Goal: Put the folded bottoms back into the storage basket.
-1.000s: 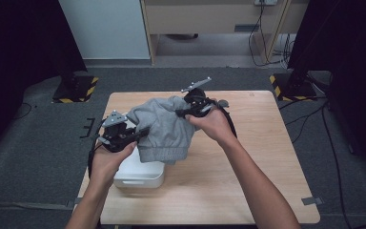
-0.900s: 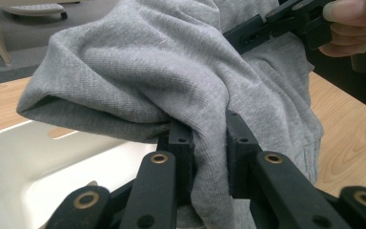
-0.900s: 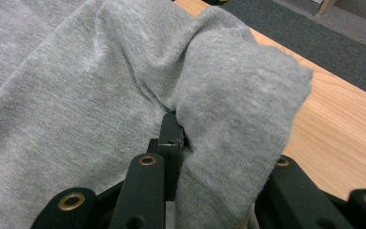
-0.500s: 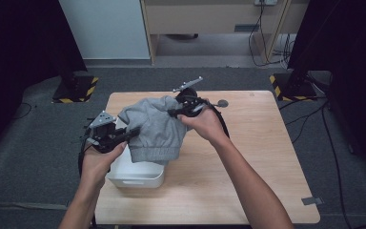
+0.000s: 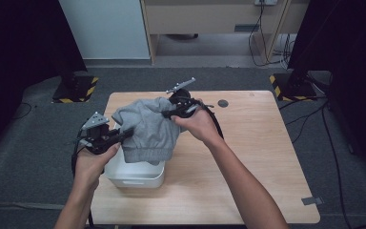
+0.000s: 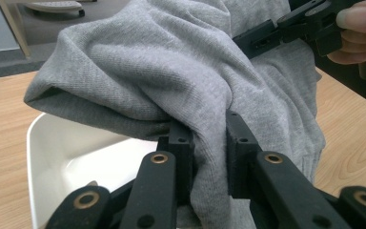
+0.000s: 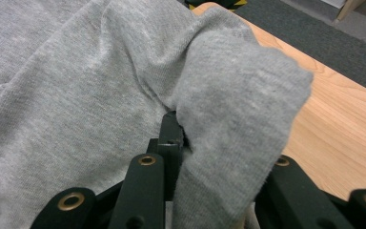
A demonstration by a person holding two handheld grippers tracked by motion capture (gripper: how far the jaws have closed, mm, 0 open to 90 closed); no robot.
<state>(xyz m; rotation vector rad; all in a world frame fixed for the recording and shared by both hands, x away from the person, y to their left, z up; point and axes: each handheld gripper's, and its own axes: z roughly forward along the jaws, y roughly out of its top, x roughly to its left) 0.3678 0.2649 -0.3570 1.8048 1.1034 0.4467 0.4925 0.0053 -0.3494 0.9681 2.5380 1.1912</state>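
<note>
high view: left gripper (image 5: 124, 133) and right gripper (image 5: 169, 113) both pinched a grey garment (image 5: 147, 129), held over a white bin (image 5: 136, 177) on the table (image 5: 257, 152). left gripper view: jaws clamped on a cloth fold. right gripper view: jaws gripped the cloth (image 7: 100, 95).

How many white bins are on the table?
1. The white bin sits near the table's front-left edge, partly under the grey garment held up by the left gripper and right gripper. The cloth may hide something smaller.
</note>
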